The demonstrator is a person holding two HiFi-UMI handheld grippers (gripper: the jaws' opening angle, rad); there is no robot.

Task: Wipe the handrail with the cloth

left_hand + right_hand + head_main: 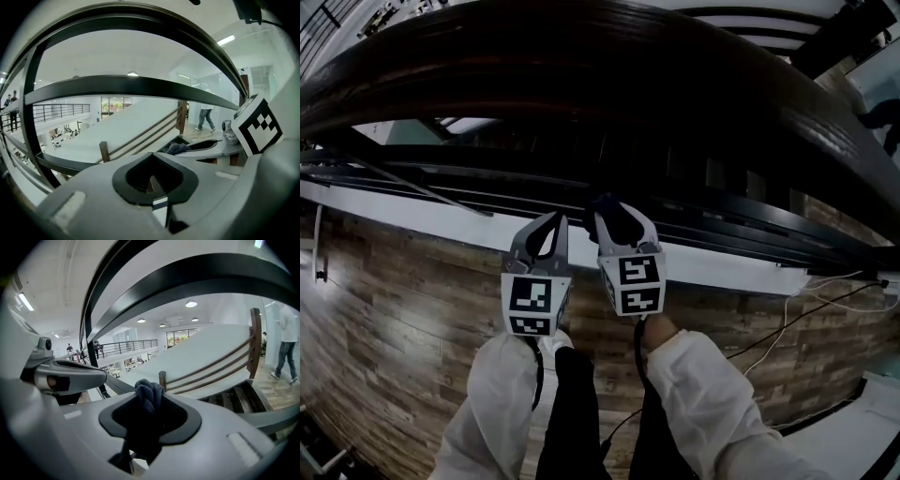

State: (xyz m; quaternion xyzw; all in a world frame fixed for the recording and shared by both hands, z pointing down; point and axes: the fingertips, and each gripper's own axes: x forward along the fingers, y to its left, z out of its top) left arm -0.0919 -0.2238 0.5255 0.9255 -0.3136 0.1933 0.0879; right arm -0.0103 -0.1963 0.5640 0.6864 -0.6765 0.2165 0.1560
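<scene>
A broad dark wooden handrail [581,56] arches across the top of the head view. Just below it, in front of thin black rails [487,178], my two grippers stand side by side. My right gripper [616,220] is shut on a bunched dark blue cloth [613,208], which sticks out past the jaw tips [149,391] in the right gripper view. My left gripper [550,223] is shut with nothing in it; its tips meet in its own view [152,160]. The cloth [177,148] also shows there, off to the right. Neither gripper touches the handrail.
A white ledge [441,225] runs under the rails, with wood-plank flooring [394,328] in front and cables [787,319] trailing at the right. Beyond the railing is an open atrium with a lower floor. A person [205,112] walks in the distance.
</scene>
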